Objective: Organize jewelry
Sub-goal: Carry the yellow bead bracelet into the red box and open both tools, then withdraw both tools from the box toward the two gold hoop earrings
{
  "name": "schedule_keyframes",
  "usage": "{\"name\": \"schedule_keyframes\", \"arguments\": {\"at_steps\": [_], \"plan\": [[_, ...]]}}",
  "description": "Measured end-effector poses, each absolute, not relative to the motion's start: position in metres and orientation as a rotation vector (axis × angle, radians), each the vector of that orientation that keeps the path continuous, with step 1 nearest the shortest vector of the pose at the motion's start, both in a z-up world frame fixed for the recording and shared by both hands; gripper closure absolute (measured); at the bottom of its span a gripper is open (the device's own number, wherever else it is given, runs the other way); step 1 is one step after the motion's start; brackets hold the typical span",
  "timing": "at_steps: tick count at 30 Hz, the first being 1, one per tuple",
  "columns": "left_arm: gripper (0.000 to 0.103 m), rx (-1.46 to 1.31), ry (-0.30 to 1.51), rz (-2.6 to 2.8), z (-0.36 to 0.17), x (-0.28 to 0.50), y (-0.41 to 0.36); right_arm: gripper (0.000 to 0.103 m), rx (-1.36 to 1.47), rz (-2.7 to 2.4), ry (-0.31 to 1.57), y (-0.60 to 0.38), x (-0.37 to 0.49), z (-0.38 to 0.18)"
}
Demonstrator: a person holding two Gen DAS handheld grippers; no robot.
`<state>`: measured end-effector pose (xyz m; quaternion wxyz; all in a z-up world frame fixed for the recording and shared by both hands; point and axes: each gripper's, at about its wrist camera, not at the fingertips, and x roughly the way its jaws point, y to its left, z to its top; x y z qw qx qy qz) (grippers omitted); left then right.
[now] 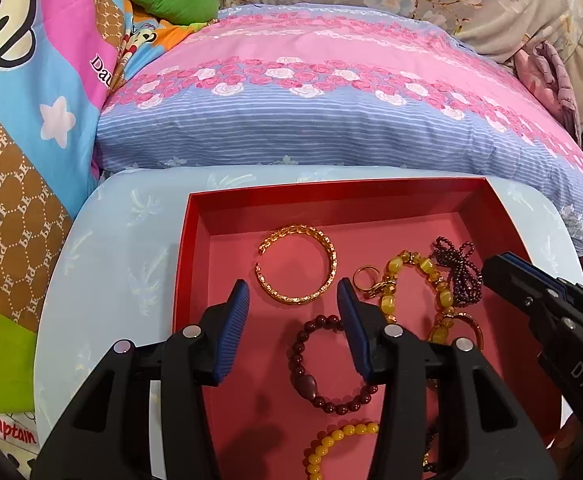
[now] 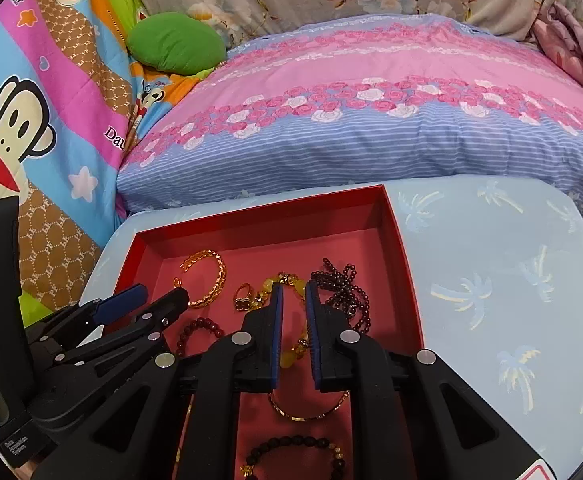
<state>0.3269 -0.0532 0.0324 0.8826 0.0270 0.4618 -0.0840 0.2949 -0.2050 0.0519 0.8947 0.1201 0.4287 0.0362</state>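
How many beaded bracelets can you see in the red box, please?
4, though the grippers may hide more: a dark red bead bracelet mid-box, a yellow bead bracelet nearest, an amber bead bracelet beside the ring, a black bead bracelet near the front.

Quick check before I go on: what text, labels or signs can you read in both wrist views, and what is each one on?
"DAS": on the right gripper body.
"Captain": on the cartoon blanket, lower left corner.
"Dau": on the same blanket, cut off by the pillow.
"PF": repeated on the blanket's brown patches.
"Data Acquisition System": small label on the left gripper, only just legible.
Red-edged sticker on the right gripper's body: cut off, unreadable.
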Motion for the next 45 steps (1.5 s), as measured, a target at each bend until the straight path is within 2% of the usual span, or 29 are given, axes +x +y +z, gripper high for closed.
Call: {"name": "schedule_keyframes", "arguments": {"at_steps": [14,18,24,25,27,29,45], "plan": [[0.059,0.042,0.923,-0.186,0.056,0.287,-0.052,0.088,0.251,0.065,0.853,-0.210,0.245,0.072],[0.059,0.040,0.920,-0.195,0.061,0.270,-0.052,0.081,0.242,0.073,0.846,-0.204,0.225,0.079],[0.058,0.039,0.912,-0.203,0.070,0.243,-0.052,0.079,0.228,0.083,0.831,-0.197,0.195,0.088],[0.058,0.038,0.910,-0.204,0.072,0.238,-0.052,0.079,0.225,0.084,0.829,-0.195,0.189,0.090],[0.050,0.033,0.900,-0.199,0.075,0.228,-0.051,0.076,0.219,0.088,0.828,-0.193,0.180,0.091],[0.049,0.032,0.886,-0.197,0.078,0.218,-0.050,0.075,0.205,0.089,0.826,-0.189,0.169,0.093],[0.049,0.036,0.910,-0.214,0.068,0.143,-0.038,0.075,0.152,0.078,0.868,-0.186,0.092,0.080]]}}
